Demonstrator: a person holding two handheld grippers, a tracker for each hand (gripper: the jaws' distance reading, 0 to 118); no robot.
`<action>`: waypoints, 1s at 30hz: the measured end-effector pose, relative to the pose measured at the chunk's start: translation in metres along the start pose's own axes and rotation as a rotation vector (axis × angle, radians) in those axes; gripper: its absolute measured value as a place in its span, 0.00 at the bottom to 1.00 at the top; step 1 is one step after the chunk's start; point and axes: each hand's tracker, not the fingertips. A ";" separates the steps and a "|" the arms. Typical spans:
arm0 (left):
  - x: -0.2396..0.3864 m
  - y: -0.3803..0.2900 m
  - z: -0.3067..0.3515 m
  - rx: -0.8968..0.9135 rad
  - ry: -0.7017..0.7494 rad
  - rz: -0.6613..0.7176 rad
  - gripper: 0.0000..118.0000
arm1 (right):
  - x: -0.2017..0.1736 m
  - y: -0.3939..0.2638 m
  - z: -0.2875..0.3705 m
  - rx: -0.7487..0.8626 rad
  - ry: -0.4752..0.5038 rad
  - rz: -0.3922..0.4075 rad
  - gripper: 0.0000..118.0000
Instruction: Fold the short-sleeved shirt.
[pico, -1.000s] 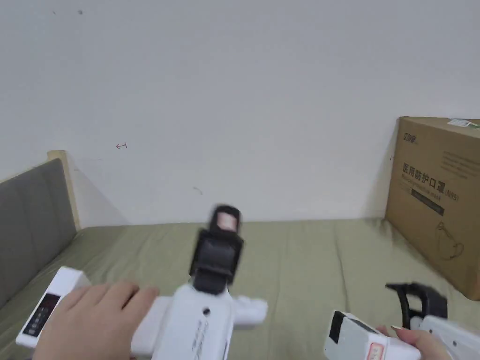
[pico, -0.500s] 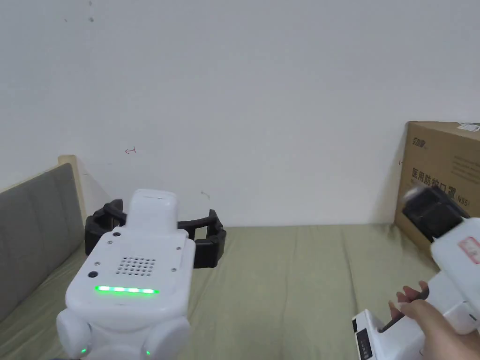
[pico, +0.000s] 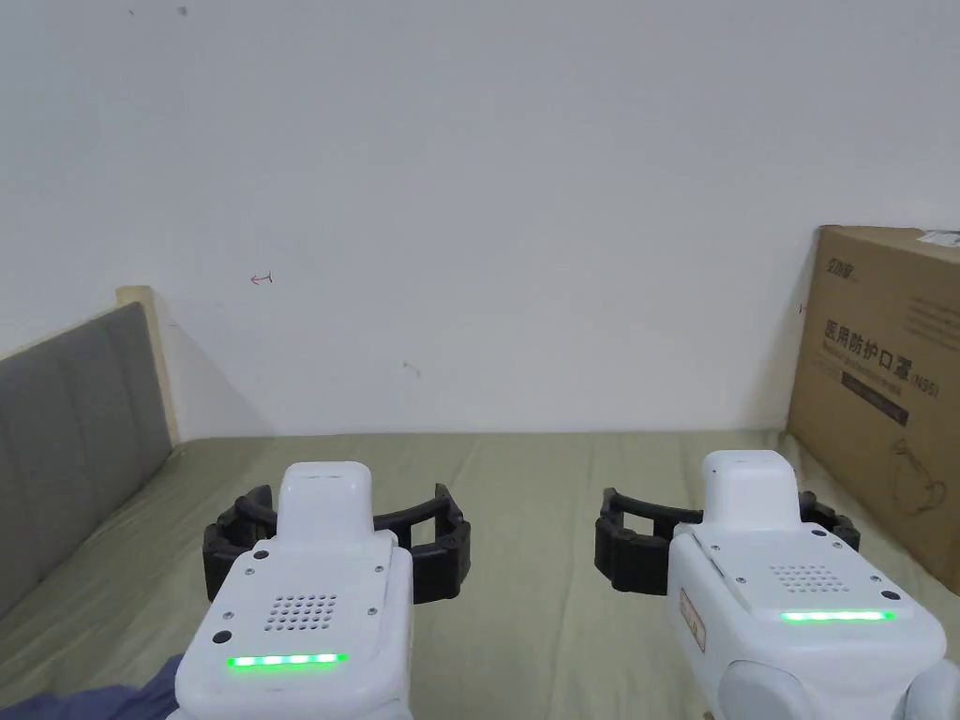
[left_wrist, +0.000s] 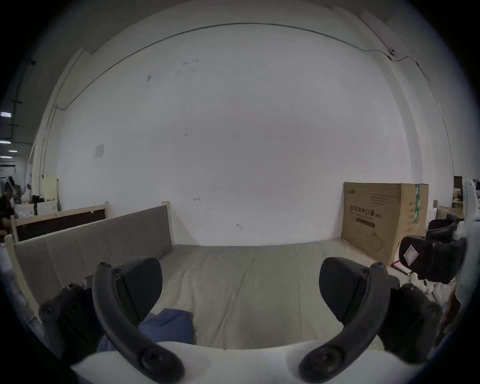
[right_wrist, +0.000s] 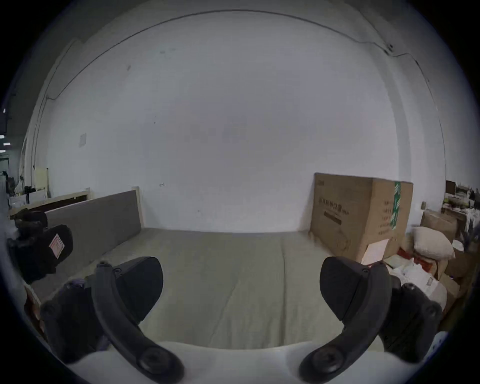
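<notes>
Both the left tongs (pico: 337, 539) and right tongs (pico: 727, 534) hover gaping and empty above the bed (pico: 544, 525), the blue shirt (left_wrist: 168, 328) bunched near its front-left corner.

Two white grippers are hovering side by side over a green sheet (pico: 544, 525), the left gripper (pico: 337, 525) and right gripper (pico: 727, 525) both with jaws spread wide, holding nothing. A blue cloth (pico: 103, 701) is peeking in at the bottom left corner. A box (pico: 886, 375) is standing at the right, a headboard (pico: 66, 441) at the left.
</notes>
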 end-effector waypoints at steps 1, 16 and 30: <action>0.000 0.000 0.002 -0.001 0.000 0.002 1.00 | 0.000 -0.001 0.000 -0.002 0.000 -0.009 1.00; 0.001 0.001 0.000 -0.027 0.034 0.067 1.00 | -0.007 0.000 0.008 0.011 -0.024 0.019 1.00; -0.005 0.003 0.008 -0.003 0.045 0.050 0.99 | -0.001 -0.001 0.012 0.003 -0.026 -0.047 0.98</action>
